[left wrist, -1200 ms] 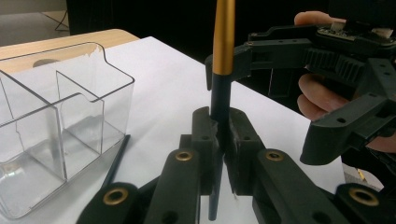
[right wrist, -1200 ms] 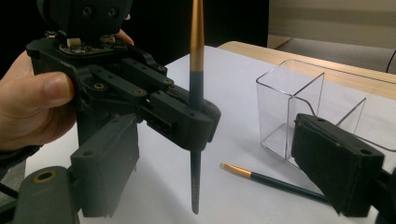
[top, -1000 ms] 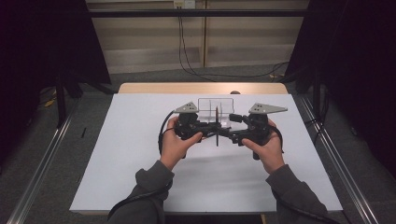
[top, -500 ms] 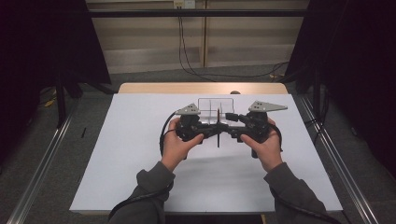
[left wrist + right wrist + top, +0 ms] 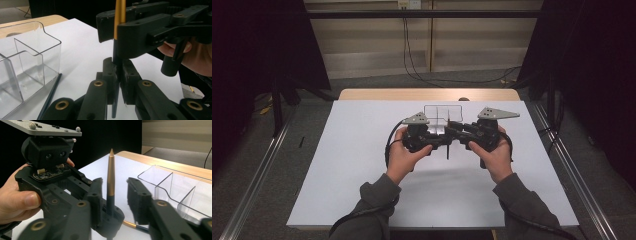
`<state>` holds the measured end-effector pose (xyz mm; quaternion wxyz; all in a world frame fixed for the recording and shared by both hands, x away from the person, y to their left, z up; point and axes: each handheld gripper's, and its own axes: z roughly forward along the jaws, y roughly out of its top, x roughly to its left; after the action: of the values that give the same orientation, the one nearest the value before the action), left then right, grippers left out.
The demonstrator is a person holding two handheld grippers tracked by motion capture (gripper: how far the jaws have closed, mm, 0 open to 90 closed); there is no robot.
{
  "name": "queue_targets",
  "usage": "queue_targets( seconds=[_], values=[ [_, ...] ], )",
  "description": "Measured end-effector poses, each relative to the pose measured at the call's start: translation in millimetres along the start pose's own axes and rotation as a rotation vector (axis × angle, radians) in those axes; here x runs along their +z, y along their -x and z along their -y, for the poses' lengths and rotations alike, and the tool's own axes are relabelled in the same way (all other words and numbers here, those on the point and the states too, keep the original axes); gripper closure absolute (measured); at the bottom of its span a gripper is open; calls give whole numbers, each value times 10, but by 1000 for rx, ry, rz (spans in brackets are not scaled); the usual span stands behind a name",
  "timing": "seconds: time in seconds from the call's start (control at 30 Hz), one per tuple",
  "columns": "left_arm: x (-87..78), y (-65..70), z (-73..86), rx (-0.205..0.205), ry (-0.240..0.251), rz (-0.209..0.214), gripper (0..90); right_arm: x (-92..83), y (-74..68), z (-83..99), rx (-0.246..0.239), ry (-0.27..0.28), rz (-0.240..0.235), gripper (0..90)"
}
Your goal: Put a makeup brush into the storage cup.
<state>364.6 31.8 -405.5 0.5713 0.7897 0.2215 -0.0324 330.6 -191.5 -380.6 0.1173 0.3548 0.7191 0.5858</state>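
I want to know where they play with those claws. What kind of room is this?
Probably a lab or recording workshop: a white-topped table ringed by dark curtains, with floor rails and wall cables.

in the middle of the high view, the right tongs (image 5: 451, 131) have just been closing around the gold-and-dark pen (image 5: 110, 180), which stands upright between their jaws; a gap shows beside the pen.
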Motion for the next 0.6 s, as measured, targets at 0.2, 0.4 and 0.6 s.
queue_targets(
  seconds=[0.2, 0.4, 0.6],
  values=[
    [9, 6, 2, 0, 3, 6, 834, -10, 6, -5, 2, 7, 2, 754],
    [23, 5, 13, -2, 6, 2, 833, -13, -2, 4, -3, 8, -12, 836],
    [14, 7, 14, -4, 17, 0, 831, -15, 0, -4, 5, 16, -16, 842]
  ],
)
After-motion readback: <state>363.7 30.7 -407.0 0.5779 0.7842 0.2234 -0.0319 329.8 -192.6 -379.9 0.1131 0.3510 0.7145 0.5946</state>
